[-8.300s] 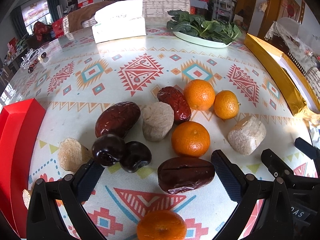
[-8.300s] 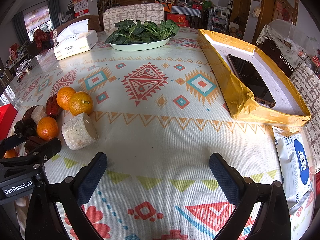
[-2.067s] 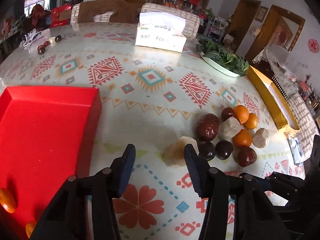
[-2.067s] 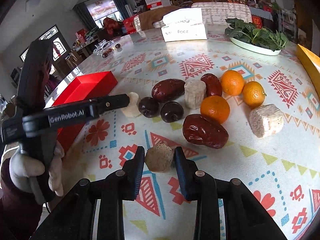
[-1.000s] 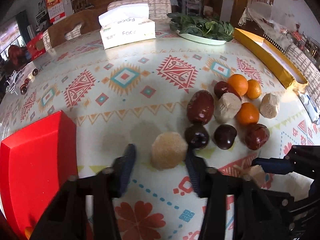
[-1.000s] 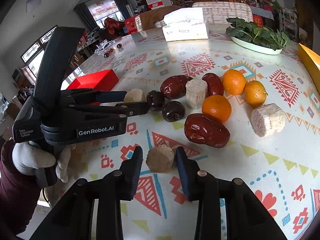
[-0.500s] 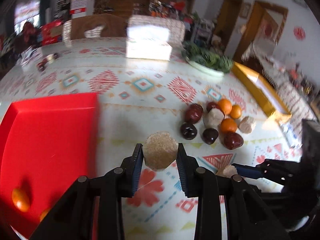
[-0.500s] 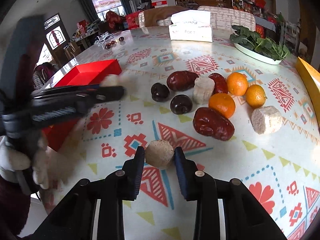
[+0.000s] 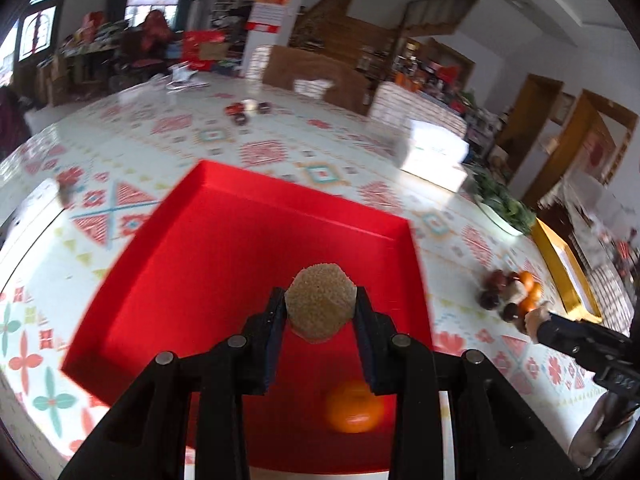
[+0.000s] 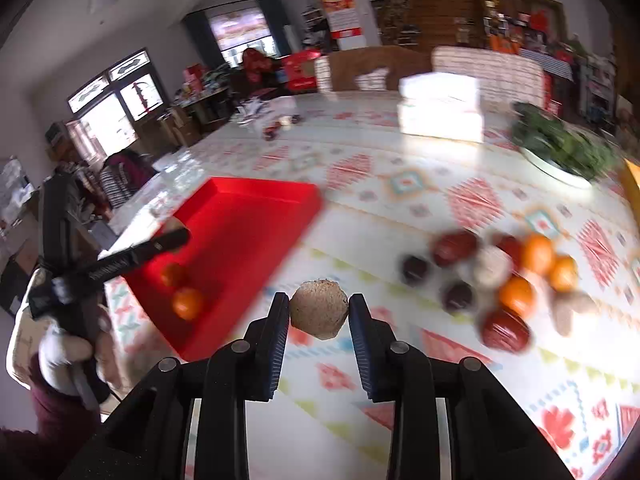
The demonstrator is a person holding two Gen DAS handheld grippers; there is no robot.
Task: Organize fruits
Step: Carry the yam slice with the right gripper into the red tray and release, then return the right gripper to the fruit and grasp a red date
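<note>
Left wrist view: my left tongs (image 9: pixel 320 312) are clamped on a tan, rough-skinned round fruit (image 9: pixel 320 307), which sits between the two pads near their tips and bulges above them. Tongs and fruit hang above the red tray (image 9: pixel 168 280), over its near right part. One orange (image 9: pixel 352 406) lies on the tray floor below and just right of the tongs; the view is partly blurred.

Right wrist view: my right tongs (image 10: pixel 319 316) are clamped on a second tan round piece (image 10: pixel 319 309), gripped at the pad tips, above the patterned bench (image 10: pixel 400 380), just right of the tray's near corner. Two oranges (image 10: pixel 187 302) lie in the tray on its near side. The remaining pile of fruit (image 10: pixel 496 280), dark red, near-black, orange and pale pieces, lies on the bench right of the tongs, well apart from the tray. The left tongs appear at far left in a gloved hand (image 10: pixel 64 350), reaching over the tray.
</note>
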